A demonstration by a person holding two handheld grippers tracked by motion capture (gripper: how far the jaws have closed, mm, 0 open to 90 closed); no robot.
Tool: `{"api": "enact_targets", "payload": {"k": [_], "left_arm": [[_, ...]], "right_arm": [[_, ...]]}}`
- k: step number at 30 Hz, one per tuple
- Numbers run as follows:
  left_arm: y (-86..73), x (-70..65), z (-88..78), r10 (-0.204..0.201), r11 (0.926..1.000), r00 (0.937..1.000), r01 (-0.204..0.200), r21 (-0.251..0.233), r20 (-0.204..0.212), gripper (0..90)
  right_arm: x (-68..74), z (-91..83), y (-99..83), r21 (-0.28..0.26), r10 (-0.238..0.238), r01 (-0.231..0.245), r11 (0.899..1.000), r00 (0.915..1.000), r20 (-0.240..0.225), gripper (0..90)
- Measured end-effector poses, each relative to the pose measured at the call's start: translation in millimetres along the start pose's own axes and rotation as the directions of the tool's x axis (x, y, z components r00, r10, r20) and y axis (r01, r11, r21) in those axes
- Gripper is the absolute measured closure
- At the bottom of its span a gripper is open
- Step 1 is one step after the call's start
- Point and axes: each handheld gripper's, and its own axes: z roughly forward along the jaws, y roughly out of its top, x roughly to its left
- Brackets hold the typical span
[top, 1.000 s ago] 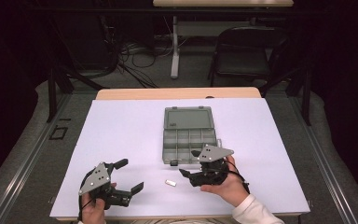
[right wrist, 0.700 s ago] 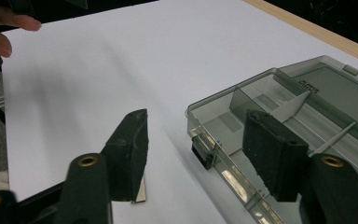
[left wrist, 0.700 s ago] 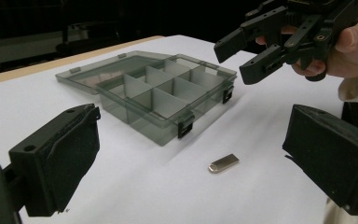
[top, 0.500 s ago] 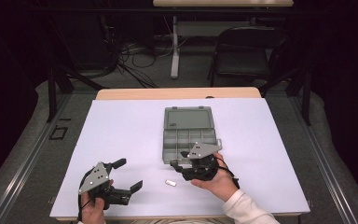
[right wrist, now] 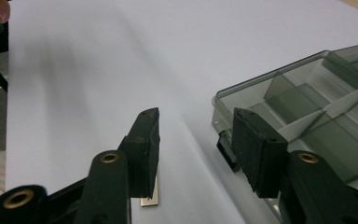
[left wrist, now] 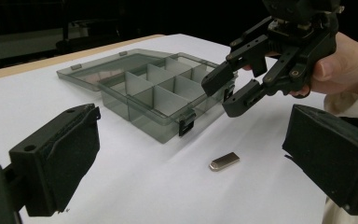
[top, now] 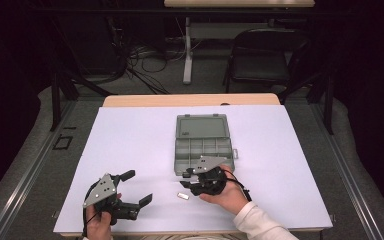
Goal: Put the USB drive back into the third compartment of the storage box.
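On the white table [top: 130, 135], small flat silvery metal piece [top: 182, 196] lying just before the open grey compartment box [top: 202, 145], right gripper [top: 186, 181] parted above it, left gripper [top: 139, 188] wide open nearby.

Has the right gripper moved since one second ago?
Yes. The right gripper moved left along the grey box's near edge, toward the small metal piece.

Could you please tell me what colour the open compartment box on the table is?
The compartment box is translucent smoky grey, shown best in the left gripper view.
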Motion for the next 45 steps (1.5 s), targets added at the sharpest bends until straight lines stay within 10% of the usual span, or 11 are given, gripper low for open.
{"api": "enact_targets", "payload": {"k": [45], "left_arm": [[-0.4,1.0,0.0,-0.008,0.9999,0.9999,0.008,0.007,0.01,3.6]], "right_arm": [[21.5,30.7,-32.8,0.098,0.043,-0.036,0.995,0.9962,-0.075,70.3]]}}
